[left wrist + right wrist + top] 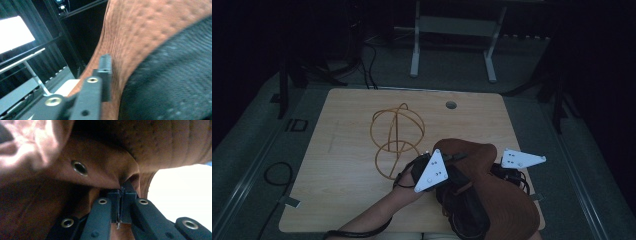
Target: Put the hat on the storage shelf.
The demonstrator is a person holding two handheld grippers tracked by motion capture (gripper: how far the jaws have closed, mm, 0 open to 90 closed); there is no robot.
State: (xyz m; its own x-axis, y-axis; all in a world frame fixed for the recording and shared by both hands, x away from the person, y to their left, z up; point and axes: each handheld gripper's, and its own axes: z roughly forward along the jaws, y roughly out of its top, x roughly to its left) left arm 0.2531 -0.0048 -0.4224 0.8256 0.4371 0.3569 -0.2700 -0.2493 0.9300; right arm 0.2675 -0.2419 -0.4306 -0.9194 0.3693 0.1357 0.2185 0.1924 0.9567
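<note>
Wooden table [352,200], grey carpet [257,130], dark room.

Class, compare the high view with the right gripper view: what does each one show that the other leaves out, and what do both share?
High view alone: the wooden table, the orange wire frame, the left gripper and the person's hand.
Right gripper view alone: a metal eyelet in the hat's fabric, and the jaws pressed shut on a fold of it.
Both: the brown hat and the right gripper.
</note>
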